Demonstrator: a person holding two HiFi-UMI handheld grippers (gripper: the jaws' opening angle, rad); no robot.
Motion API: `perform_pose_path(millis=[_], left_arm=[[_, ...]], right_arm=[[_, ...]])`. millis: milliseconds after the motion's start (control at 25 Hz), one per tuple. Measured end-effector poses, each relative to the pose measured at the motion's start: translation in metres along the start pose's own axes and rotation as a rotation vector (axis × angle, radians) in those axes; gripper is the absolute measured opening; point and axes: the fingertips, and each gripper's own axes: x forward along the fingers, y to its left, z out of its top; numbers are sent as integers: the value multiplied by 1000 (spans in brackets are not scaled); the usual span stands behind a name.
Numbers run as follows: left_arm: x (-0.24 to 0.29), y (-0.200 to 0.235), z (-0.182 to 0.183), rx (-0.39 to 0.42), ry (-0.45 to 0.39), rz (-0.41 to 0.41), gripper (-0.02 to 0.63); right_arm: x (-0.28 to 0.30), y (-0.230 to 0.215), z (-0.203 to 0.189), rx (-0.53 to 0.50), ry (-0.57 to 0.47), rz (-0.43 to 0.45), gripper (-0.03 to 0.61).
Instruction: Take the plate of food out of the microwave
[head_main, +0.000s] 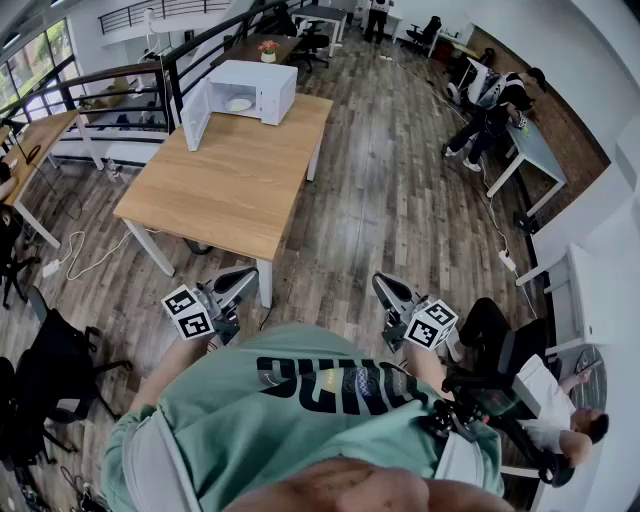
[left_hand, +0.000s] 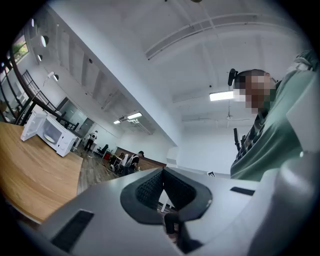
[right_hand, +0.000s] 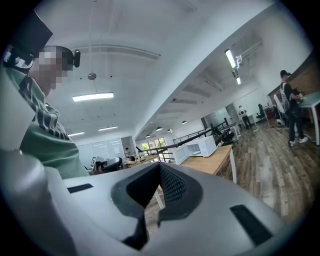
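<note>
A white microwave (head_main: 250, 92) stands at the far end of a wooden table (head_main: 230, 185) with its door (head_main: 194, 118) swung open to the left. A white plate (head_main: 238, 103) lies inside; the food on it is too small to make out. Both grippers are held close to my body, well short of the table's near edge. My left gripper (head_main: 238, 282) is shut with nothing between its pads (left_hand: 150, 187). My right gripper (head_main: 386, 288) is shut and empty too, its pads (right_hand: 172, 187) touching. The microwave (left_hand: 46, 132) shows far off in the left gripper view, and the microwave (right_hand: 196, 148) in the right gripper view as well.
A black office chair (head_main: 55, 355) stands at the left, another chair (head_main: 495, 345) at the right beside a seated person (head_main: 560, 415). Cables (head_main: 90, 255) trail on the wood floor by the table's left leg. People (head_main: 490, 105) sit at a desk far right. A railing (head_main: 120, 75) runs behind the table.
</note>
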Motion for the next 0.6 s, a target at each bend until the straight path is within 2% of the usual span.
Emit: perform_pose_path(millis=[600], left_arm=[[23, -7, -12, -14, 10, -6, 5]], right_arm=[[-21, -18, -3, 13, 8, -1, 5]])
